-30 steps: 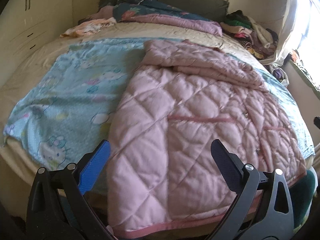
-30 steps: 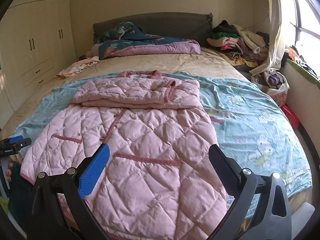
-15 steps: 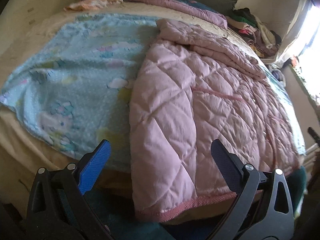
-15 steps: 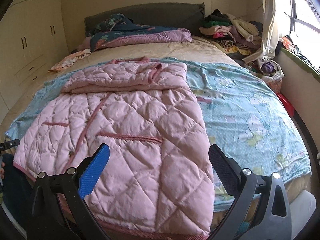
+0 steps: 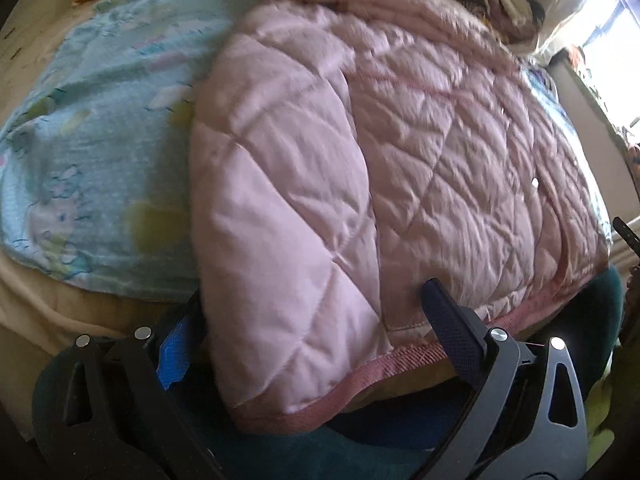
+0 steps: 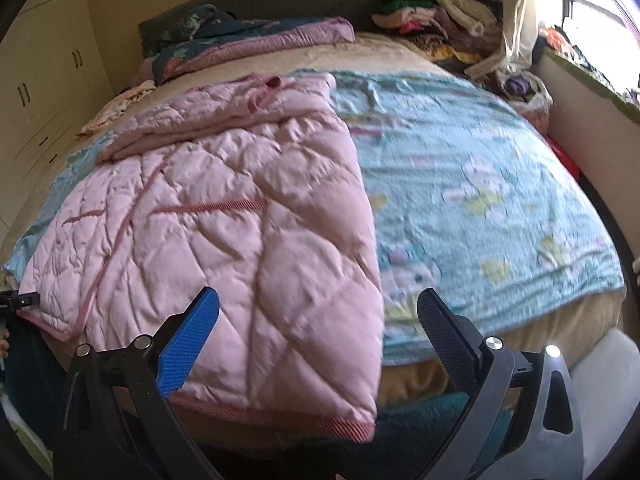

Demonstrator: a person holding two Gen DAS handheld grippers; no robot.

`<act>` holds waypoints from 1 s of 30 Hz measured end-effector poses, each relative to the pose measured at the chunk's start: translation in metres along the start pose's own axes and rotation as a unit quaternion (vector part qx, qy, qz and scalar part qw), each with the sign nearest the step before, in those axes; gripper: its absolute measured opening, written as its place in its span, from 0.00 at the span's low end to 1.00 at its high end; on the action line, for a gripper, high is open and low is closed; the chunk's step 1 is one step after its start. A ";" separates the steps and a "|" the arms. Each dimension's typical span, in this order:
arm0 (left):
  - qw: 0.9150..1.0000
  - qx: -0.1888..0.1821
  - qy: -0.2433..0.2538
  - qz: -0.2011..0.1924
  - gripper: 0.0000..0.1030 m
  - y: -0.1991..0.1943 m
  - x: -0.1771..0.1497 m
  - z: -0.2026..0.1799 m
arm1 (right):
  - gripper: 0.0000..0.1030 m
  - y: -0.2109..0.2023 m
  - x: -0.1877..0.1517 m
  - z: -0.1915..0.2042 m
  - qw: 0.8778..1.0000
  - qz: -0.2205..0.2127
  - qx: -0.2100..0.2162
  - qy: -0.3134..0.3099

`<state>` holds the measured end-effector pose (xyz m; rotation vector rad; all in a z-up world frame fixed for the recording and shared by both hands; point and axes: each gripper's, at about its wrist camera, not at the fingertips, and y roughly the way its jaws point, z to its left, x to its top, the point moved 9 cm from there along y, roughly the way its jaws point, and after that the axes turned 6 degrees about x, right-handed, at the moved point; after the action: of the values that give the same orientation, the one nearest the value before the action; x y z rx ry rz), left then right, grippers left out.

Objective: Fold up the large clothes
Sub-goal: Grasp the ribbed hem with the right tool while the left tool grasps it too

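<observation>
Straddling the pink quilted coat [image 5: 360,152] hem corner, left gripper [image 5: 308,320] spread wide, released; right gripper [image 6: 318,320] likewise agape at the coat's other corner; blue sheet [image 6: 480,200] beneath coat

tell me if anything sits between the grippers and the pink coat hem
Nothing visible does. The left hand-held gripper is open with the coat hem corner already between its fingers. The right hand-held gripper is open just short of the other hem corner, with only bare coat in front of it.
</observation>
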<state>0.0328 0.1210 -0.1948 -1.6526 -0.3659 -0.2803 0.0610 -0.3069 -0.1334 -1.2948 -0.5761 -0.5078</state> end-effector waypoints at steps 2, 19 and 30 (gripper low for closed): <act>1.000 0.005 0.001 0.014 0.91 0.008 0.000 -0.003 | 0.96 0.001 -0.007 -0.006 1.000 0.013 0.001 0.010; 1.000 -0.014 -0.010 0.025 0.91 0.014 0.003 -0.003 | 0.86 0.037 -0.054 0.003 0.989 0.125 0.072 0.037; 0.999 -0.043 -0.028 -0.001 0.41 -0.004 0.005 0.003 | 0.24 0.006 -0.027 0.016 0.992 0.036 0.117 0.010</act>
<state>0.0355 0.1249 -0.1892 -1.7469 -0.4020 -0.2542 0.0421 -0.2889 -0.1527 -1.0822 -0.5525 -0.3806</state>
